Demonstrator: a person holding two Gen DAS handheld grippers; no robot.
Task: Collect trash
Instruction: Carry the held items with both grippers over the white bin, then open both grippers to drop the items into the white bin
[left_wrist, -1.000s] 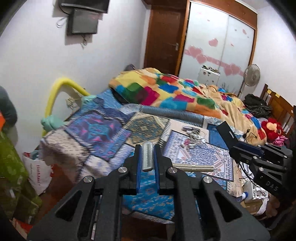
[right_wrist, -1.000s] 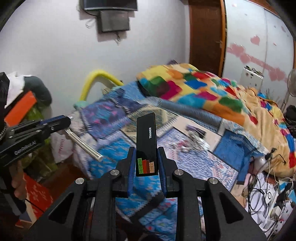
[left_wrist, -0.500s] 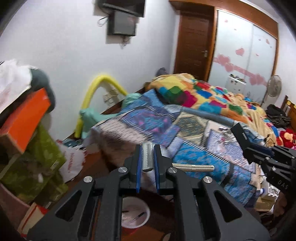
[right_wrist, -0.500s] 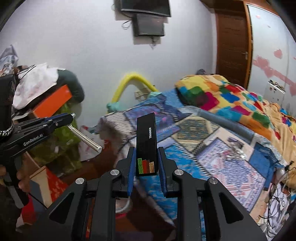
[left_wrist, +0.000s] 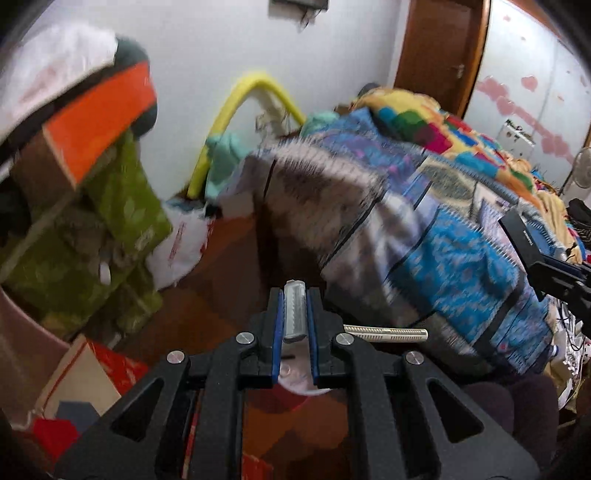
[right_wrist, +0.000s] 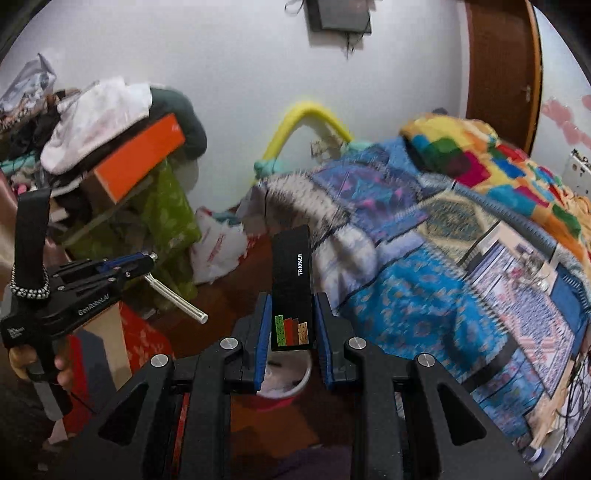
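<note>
While left wrist view blurs, left gripper (left_wrist: 294, 317) clamps silver razor (left_wrist: 294, 314), handle sticking sideways; white bowl (left_wrist: 295, 380) lies below tips. Right wrist view: right gripper (right_wrist: 291, 325) clamps black box (right_wrist: 291, 288), long axis forward, bowl (right_wrist: 284, 376) beneath.

- Setting: a lived-in home bedroom, cluttered.
- A bed (right_wrist: 424, 280) is taking up the right half of both views, and layered patterned blue cloths are covering it.
- A multicoloured patchwork blanket (right_wrist: 491, 158) is lying bunched at the bed's far end.
- A wooden door (right_wrist: 498, 66) is standing in the far corner; beside it a white wardrobe front with pink heart stickers (left_wrist: 532, 92) is showing.
- A pile of clothes and an orange box (right_wrist: 136, 158) are sitting stacked against the white wall on the left.
- A white plastic shopping bag (right_wrist: 218, 251) is lying on the floor between pile and bed.
- A standing fan (left_wrist: 581, 166) is showing at the far right edge.
</note>
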